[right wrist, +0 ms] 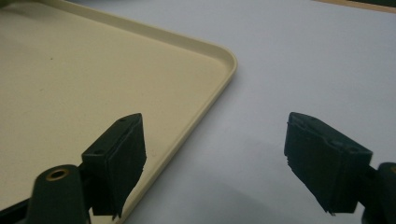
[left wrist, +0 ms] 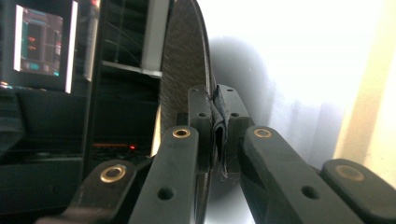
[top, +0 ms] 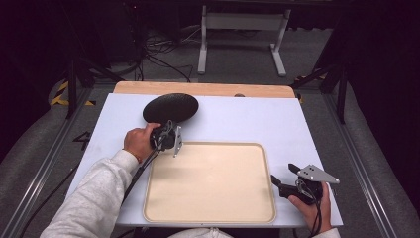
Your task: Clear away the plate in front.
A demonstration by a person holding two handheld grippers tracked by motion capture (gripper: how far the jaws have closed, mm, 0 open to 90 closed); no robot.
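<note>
Black and faintly textured, a round plate [top: 171,107] sits at the left of the white table [top: 247,119], toward its far edge. In the high view it looks tilted, its near rim lifted where the left gripper [top: 167,130] has it. The left hand [top: 138,141] comes in from the bottom left in a pale grey sleeve [top: 89,198], with a cable trailing back along the forearm. In the left gripper view the plate [left wrist: 184,70] stands edge-on, and its thin rim runs straight down between the two pads [left wrist: 201,122], which are pressed tight against it from both sides; the jaws are clamped on the rim. Behind the plate that view shows dark shelving and a lit screen [left wrist: 39,44].

Just right of the left gripper lies a cream tray [top: 270,163], flat on the table and nearer the person than the plate. The plate is outside the tray, just beyond its far left corner.

Further right, the right gripper [top: 285,178] rests just beside the tray's right edge, held low in the right hand [top: 312,208], a grey three-cornered plate on top of it. In the right gripper view its jaws stand wide apart with nothing between them: one pad [right wrist: 122,158] hangs over the tray rim [right wrist: 224,70], the other over bare table.
</note>
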